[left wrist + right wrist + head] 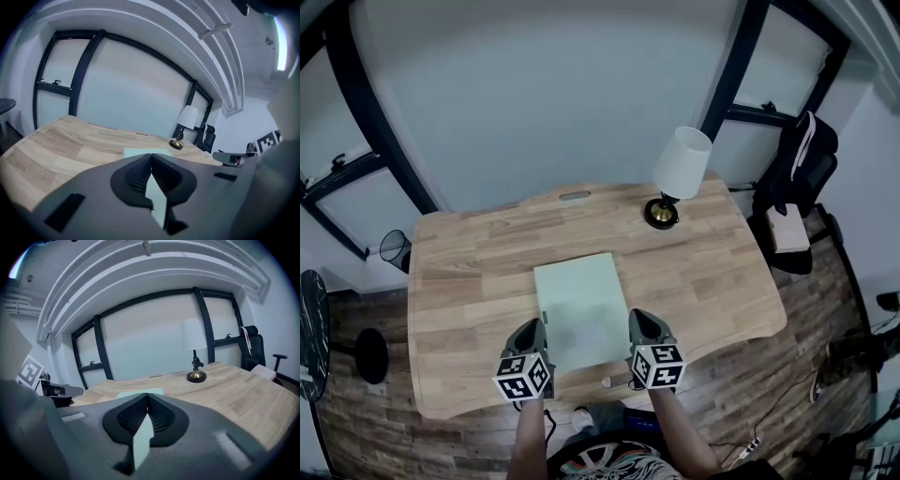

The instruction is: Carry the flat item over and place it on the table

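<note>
A flat pale green sheet point(579, 305) lies level over the middle of the wooden table point(459, 281), its near edge toward me. My left gripper point(532, 325) is shut on the sheet's near left edge, and my right gripper point(639, 319) is shut on its near right edge. In the left gripper view the sheet point(157, 199) runs as a thin strip between the closed jaws of the left gripper point(151, 157) and spreads out beyond them. The right gripper view shows the same: the sheet point(142, 437) is pinched in the right gripper point(147, 397). Whether the sheet rests on the wood I cannot tell.
A lamp point(677, 173) with a white shade and brass base stands at the table's far right. A black chair point(797, 169) with a box point(788, 230) on it is to the right of the table. A round black stool point(311, 323) stands at the left.
</note>
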The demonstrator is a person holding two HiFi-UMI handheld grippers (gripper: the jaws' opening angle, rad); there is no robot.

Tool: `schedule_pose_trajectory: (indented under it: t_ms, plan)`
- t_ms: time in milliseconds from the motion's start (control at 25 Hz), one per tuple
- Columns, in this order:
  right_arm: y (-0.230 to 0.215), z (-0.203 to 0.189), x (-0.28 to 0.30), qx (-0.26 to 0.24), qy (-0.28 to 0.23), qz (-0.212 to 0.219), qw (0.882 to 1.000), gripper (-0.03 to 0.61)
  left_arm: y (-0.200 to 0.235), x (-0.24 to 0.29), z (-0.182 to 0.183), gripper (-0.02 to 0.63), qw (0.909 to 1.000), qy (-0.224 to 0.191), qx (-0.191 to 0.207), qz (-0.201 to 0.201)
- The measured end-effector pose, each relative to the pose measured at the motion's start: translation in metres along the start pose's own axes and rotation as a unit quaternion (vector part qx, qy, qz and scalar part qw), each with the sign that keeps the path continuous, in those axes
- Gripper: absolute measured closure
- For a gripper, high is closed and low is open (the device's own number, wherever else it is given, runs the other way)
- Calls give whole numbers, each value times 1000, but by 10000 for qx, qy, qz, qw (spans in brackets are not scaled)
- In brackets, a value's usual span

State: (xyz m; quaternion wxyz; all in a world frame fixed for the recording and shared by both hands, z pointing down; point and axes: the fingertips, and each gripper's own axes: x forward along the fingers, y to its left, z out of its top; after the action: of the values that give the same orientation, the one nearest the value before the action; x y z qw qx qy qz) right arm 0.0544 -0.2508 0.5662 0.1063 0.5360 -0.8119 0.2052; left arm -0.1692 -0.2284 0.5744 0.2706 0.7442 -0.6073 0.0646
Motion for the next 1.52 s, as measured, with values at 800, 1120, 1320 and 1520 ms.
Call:
schedule_pose_trajectory:
  t_ms: [800,1120,1320,1520]
  plan:
    - [46,9,-71,-164,-548,106,9983,572,-8,-78,17,606,9979,-611,42,-214]
    - [49,4,-88,-138,-604,39,9981,572,-18,-97,24,606,9951,-883,95,-442]
    - [53,6,-93,-195,-640,26,9978,572,-15,-102,18,606,9963,-750,141,-396]
    - [55,3,-97,-302,-612,35,9977,572,-22,-104,20,606,9955,-797,139,-500]
